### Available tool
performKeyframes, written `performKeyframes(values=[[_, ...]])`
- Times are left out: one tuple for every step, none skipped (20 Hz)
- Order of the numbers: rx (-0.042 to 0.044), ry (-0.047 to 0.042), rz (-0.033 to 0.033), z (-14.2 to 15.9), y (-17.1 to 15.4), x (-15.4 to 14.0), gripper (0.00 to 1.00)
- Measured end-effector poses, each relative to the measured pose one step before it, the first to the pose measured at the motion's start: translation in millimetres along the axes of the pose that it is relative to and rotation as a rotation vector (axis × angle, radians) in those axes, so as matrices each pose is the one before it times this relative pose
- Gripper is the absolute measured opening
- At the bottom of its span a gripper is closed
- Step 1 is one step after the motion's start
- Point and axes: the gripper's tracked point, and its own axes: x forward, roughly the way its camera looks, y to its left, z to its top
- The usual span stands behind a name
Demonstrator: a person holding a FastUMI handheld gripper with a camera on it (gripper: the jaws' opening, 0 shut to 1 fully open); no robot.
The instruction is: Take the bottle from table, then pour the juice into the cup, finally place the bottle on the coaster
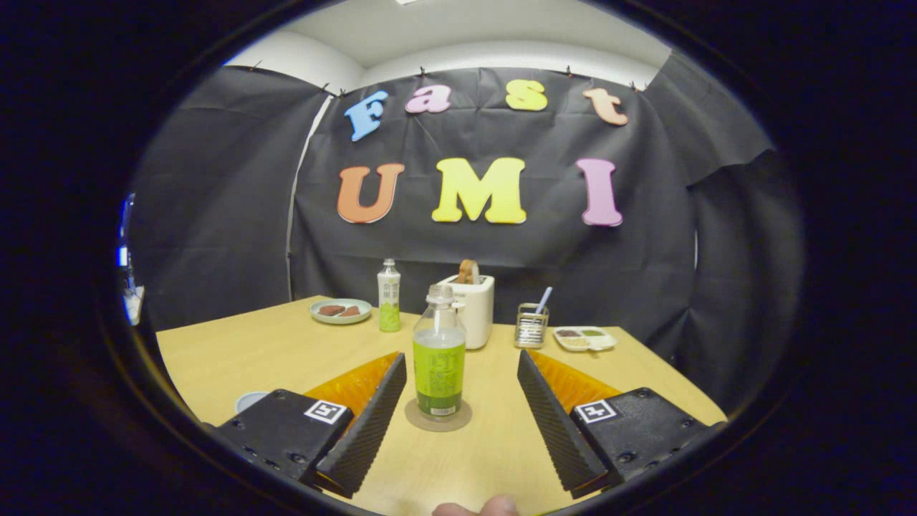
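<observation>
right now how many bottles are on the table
2. One bottle stands on the coaster between the open tongs, touching neither finger. A slimmer bottle stands farther back, between the plate and toaster.

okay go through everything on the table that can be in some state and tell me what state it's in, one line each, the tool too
tool: open, fingers apart, touching nothing
bottle: upright on the coaster, cap on, between the fingers
coaster: flat on the table, under the bottle
cup: partly hidden behind the left finger, contents not visible
second bottle: upright, capped
toaster: bread standing in its slot
plate: holds two brown pieces
</observation>
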Motion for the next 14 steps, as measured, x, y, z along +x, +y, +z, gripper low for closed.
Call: performKeyframes(values=[[-0.00024,-0.01504,-0.01898,2.70,-3.77,-19.43,1.00],[0.00208,-0.01940,-0.02152,3.40,-5.07,-20.48,1.00],[0.00458,-0.01711,-0.02025,3.86,-4.83,-15.36,1.00],[0.01138,-0.00763,-0.02744,2.53,-6.17,-18.42,1.00],[0.01501,-0.00333,-0.00668,0.57,-1.63,-14.53,1.00],[0.02207,-0.00677,0.00032,2.68,1.36,-17.71,1.00],[0.01435,-0.01256,-0.00061,4.50,-0.46,-12.94,1.00],[0.01207,-0.02421,-0.00942,6.61,-0.17,-13.36,1.00],[0.00624,-0.01029,-0.01038,1.46,-2.30,-9.44,1.00],[0.00958,-0.00998,-0.00065,2.01,1.75,-9.18,1.00],[0.01622,-0.00517,0.00732,0.45,3.88,-10.59,0.99],[0.00733,0.00797,0.00565,-0.67,1.85,-7.62,0.99],[-0.00156,-0.00222,-0.00200,-0.18,0.09,-8.02,0.99],[-0.00824,-0.00103,0.00245,0.73,-0.45,-6.28,0.99]])
